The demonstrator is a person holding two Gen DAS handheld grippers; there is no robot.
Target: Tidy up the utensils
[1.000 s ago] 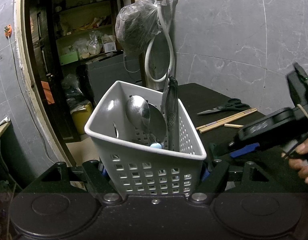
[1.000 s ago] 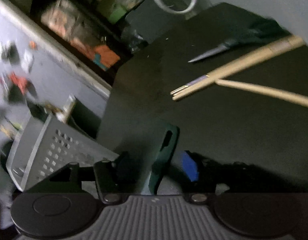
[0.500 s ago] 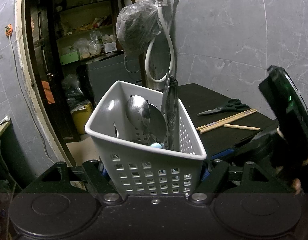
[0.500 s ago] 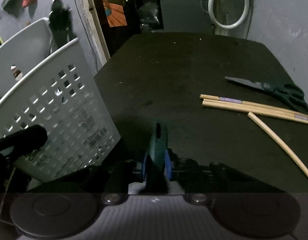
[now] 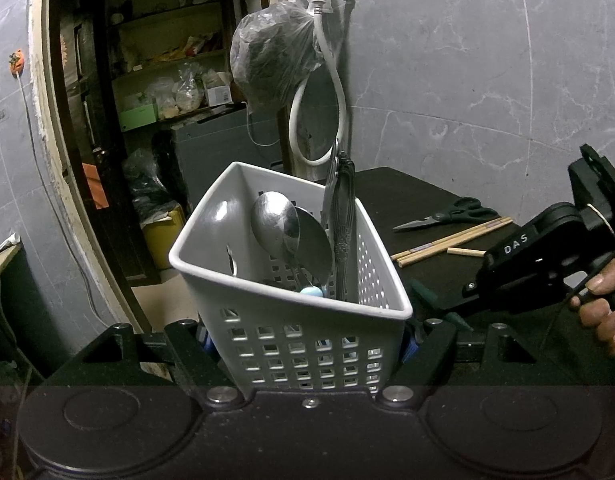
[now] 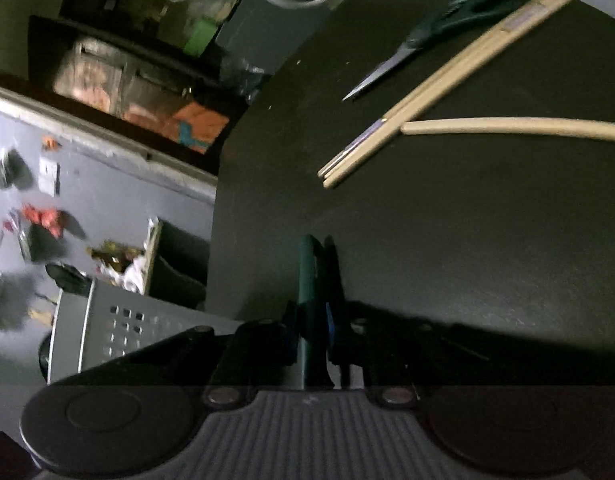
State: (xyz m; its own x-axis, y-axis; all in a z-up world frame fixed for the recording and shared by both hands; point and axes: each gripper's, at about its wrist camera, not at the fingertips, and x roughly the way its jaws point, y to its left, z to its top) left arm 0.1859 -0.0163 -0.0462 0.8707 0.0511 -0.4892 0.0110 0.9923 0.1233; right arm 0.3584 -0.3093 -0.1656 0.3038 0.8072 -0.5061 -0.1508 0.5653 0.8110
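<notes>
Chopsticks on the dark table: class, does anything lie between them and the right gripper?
Nothing visible does. In the right wrist view, only bare table separates the right gripper, whose jaws are closing with nothing between them, from the chopsticks. The scissors lie beyond them.

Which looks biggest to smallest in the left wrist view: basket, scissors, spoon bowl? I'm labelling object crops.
1. White basket, by far the largest, though it is nearest the camera.
2. Scissors and spoon bowl take up similar area; the scissors lie farther away, so I would not rank them.
</notes>
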